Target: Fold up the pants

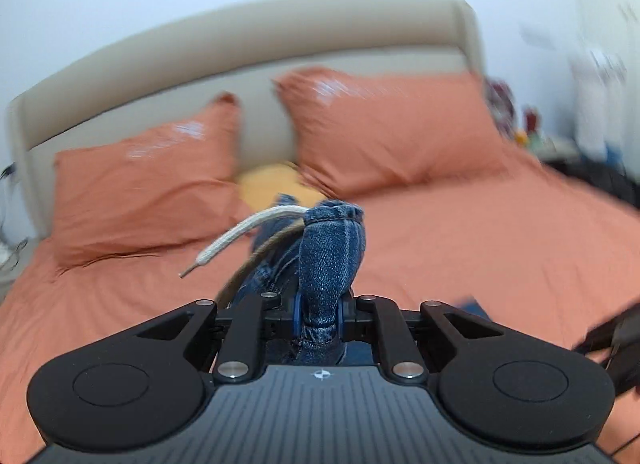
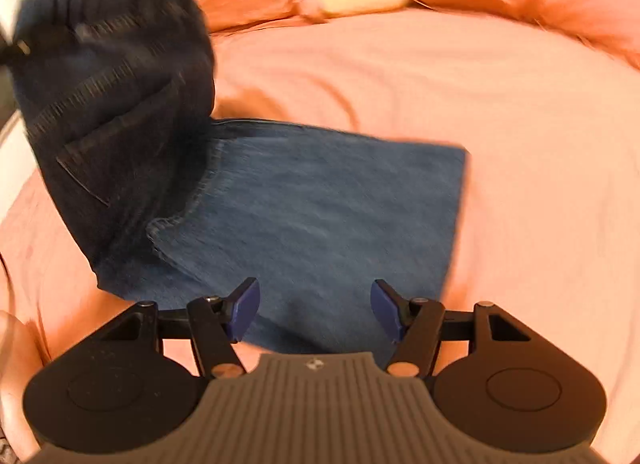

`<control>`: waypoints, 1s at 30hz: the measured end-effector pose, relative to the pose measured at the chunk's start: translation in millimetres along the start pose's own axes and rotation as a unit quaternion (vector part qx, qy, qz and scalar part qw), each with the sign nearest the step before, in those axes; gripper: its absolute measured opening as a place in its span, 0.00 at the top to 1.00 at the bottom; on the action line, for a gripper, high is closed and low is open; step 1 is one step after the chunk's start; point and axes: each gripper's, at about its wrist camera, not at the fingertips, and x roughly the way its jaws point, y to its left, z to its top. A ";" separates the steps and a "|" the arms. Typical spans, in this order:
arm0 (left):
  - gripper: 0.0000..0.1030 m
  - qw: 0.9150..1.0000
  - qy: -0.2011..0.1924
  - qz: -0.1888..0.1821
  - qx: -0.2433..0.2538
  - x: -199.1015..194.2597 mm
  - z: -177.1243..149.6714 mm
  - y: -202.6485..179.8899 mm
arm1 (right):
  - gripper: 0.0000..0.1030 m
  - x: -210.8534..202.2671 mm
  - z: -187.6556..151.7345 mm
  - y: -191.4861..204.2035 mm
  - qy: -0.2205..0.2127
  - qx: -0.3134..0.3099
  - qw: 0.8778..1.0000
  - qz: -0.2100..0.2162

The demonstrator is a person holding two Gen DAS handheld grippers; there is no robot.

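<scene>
Our left gripper [image 1: 318,318] clamps the waistband of the pants [image 2: 312,220], drawstring [image 1: 236,238] dangling, lifting that end so it can fold over; the legs lie flat on the bed [image 2: 540,144], while our right gripper [image 2: 315,310] hovers spread and empty above them

The left gripper [image 1: 318,318], a black two-finger tool with blue pads, is clamped on a bunched fold of blue denim pants [image 1: 332,260], which rises upright from between its jaws. A flat off-white drawstring [image 1: 244,234] juts out from the top of the bunch toward the gripper's left. Ahead of the gripper stretches a bed in a salmon-orange sheet [image 1: 480,248], with two matching orange pillows [image 1: 384,128] against a beige padded headboard [image 1: 256,48] and a yellow cushion [image 1: 276,184] between them. The background is blurred.
</scene>
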 end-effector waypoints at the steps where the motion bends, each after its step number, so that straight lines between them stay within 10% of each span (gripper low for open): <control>1: 0.84 1.000 0.014 -0.008 0.018 8.7 -6.6 -18.8 | 0.43 -4.0 -7.6 -9.1 -0.001 0.016 1.000 0.002; 9: 0.81 0.981 0.150 -0.063 0.107 53.9 -82.6 -114.0 | 0.43 -22.5 -55.7 -50.9 0.007 0.068 0.998 -0.009; 15: 0.47 0.963 0.202 -0.177 0.014 60.3 -77.1 -80.8 | 0.41 -24.0 -59.7 -44.7 0.007 0.077 0.997 0.005; 19: 0.43 0.942 0.210 -0.259 -0.040 45.6 -66.4 -48.0 | 0.34 -26.2 -44.9 -36.9 -0.012 0.118 0.992 0.039; 30: 0.41 0.975 0.184 -0.120 -0.040 38.9 -55.4 63.8 | 0.22 27.5 10.8 -33.1 -0.033 0.278 0.952 0.120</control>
